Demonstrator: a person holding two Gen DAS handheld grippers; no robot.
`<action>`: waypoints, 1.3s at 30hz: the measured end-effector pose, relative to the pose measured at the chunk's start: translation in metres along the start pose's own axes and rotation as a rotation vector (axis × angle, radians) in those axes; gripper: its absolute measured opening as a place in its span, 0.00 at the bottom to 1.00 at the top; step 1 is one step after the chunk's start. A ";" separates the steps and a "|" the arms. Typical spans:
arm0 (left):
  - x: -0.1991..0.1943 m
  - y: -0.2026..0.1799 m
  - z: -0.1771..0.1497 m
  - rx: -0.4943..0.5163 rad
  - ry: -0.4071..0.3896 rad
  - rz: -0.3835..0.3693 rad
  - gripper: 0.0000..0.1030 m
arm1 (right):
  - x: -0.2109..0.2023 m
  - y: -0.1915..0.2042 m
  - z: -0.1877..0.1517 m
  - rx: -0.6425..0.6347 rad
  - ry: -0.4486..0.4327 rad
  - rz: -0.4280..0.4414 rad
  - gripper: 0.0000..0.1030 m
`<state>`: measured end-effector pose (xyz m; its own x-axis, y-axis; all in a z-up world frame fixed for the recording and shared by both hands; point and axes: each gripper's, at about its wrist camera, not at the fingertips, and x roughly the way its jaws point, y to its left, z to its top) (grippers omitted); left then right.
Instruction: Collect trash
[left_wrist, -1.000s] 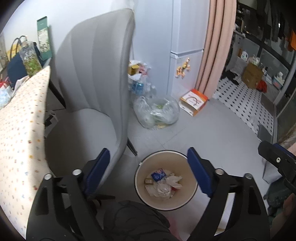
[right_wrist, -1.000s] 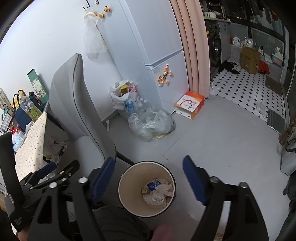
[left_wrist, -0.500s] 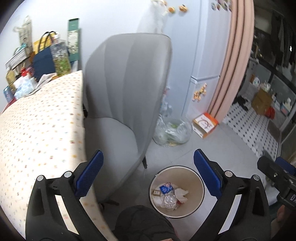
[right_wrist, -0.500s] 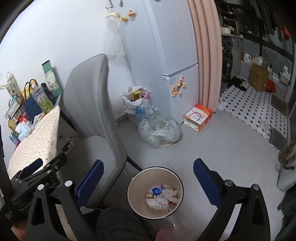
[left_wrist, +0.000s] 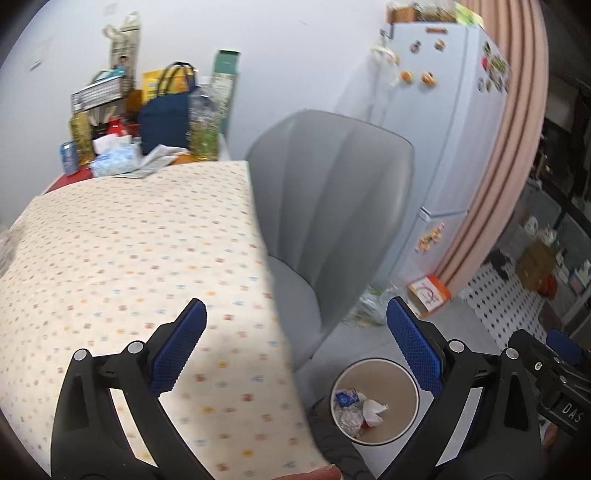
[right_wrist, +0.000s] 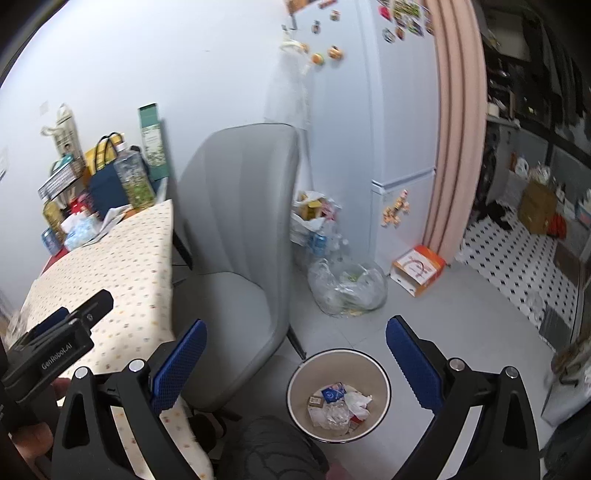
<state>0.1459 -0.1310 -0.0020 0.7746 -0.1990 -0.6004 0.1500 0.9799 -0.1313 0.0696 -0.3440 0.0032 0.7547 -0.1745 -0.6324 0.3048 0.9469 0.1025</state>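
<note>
Both sets of tongs gape wide and empty above a round waste bin (right_wrist: 338, 395) on the grey floor — the left tongs (left_wrist: 295, 350) over the edge of a dotted-cloth bench (left_wrist: 129, 258), the right tongs (right_wrist: 295, 363) nearer the bin. Crumpled wrappers and a plastic bottle (right_wrist: 334, 408) lie inside it; a grey chair (right_wrist: 236, 240) stands just beside it, a clear plastic bag (right_wrist: 347, 288) beyond.

The left gripper (right_wrist: 59, 347) has white letters on its black body. They say "GenRobot.AI". In the left wrist view, the right gripper (left_wrist: 554, 384) has white letters too. Only "DAS" shows there. No other words are clear enough to read.
</note>
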 end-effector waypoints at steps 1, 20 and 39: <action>-0.005 0.007 0.000 -0.009 -0.006 0.008 0.94 | -0.002 0.006 0.000 -0.009 -0.003 0.005 0.92; -0.078 0.101 -0.011 -0.080 -0.077 0.125 0.94 | -0.056 0.100 -0.012 -0.130 -0.065 0.114 0.92; -0.119 0.137 -0.020 -0.101 -0.122 0.169 0.94 | -0.085 0.139 -0.022 -0.188 -0.087 0.170 0.92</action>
<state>0.0617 0.0262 0.0356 0.8529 -0.0234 -0.5216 -0.0457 0.9918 -0.1192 0.0355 -0.1919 0.0543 0.8352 -0.0239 -0.5494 0.0625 0.9967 0.0518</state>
